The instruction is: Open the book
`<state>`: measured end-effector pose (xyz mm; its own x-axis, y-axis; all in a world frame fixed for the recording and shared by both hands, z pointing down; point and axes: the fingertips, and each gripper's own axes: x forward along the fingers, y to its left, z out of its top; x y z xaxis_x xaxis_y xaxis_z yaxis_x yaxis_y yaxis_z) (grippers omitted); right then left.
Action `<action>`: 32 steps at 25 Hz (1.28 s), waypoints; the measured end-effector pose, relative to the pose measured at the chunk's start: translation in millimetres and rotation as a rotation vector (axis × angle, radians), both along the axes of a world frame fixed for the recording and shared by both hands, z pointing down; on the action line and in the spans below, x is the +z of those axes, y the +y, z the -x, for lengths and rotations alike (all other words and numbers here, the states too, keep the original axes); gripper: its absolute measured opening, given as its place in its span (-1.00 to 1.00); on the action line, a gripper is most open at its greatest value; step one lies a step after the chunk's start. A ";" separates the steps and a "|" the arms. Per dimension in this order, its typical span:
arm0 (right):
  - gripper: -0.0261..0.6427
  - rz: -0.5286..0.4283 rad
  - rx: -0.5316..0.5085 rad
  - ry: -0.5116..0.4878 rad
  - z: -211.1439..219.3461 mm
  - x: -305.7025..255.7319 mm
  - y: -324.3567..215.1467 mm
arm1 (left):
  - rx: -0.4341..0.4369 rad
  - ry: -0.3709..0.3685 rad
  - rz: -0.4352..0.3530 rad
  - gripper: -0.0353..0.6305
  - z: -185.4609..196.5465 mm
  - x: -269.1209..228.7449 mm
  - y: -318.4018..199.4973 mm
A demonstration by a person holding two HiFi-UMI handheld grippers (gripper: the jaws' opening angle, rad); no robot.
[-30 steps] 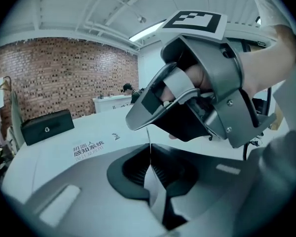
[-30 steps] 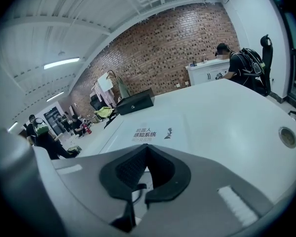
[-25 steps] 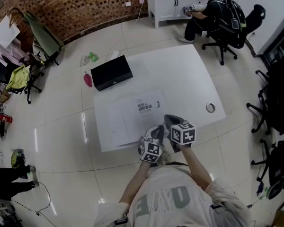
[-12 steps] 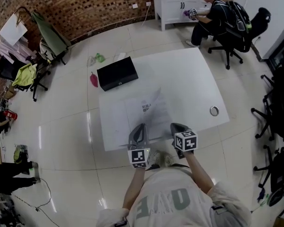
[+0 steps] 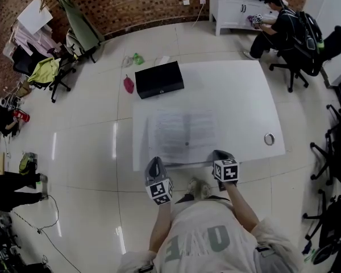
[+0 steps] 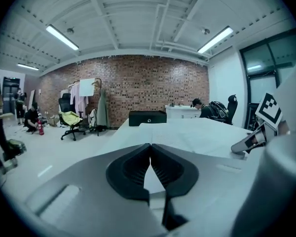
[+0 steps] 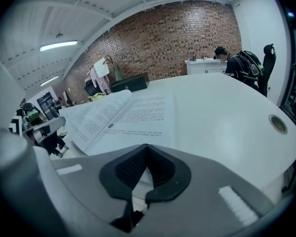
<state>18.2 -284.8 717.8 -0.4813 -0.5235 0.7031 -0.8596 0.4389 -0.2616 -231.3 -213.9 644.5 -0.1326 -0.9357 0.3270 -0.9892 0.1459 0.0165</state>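
The book (image 5: pixel 182 135) lies open and flat on the white table (image 5: pixel 238 95), near its front edge, with printed pages on both sides of the spine. My left gripper (image 5: pixel 154 161) is shut and empty, just off the front edge at the book's left corner. My right gripper (image 5: pixel 218 153) is shut and empty at the front edge by the book's right corner. In the right gripper view the open pages (image 7: pixel 128 113) spread just beyond the closed jaws (image 7: pixel 147 145). The left gripper view looks level across the table over its closed jaws (image 6: pixel 150 144), with the book (image 6: pixel 187 132) ahead to the right.
A black box (image 5: pixel 159 79) sits on the table's far left corner. A metal ring (image 5: pixel 269 139) lies near the right edge. A person (image 5: pixel 281 21) sits on an office chair at the back right. Chairs with clothes stand at the far left.
The book went from closed to lying open flat. My left gripper swung out to the left, away from the right one. My right gripper dropped slightly toward the front edge.
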 end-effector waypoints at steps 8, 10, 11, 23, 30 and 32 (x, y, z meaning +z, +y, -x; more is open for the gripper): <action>-0.91 -0.004 0.004 -0.011 3.4 -0.3 0.9 | -0.124 0.103 0.083 -0.65 21.4 40.4 18.4; -0.91 -0.003 0.007 -0.013 2.5 -0.7 0.7 | -0.141 0.123 0.108 -0.60 23.2 49.7 20.3; -0.91 -0.003 0.009 -0.014 2.1 -0.5 0.7 | -0.147 0.131 0.123 -0.58 23.7 55.3 21.3; -0.91 0.002 0.011 -0.020 3.2 -1.3 1.6 | -0.246 0.106 0.160 -0.51 50.2 60.1 35.7; -0.91 -0.117 0.019 -0.179 21.1 -60.1 -11.2 | -0.052 0.189 -0.178 -0.84 22.2 -45.8 -19.6; -0.91 -0.191 0.017 -0.241 30.8 -96.1 -18.3 | 0.046 0.184 -0.277 -0.84 0.4 -86.1 -38.0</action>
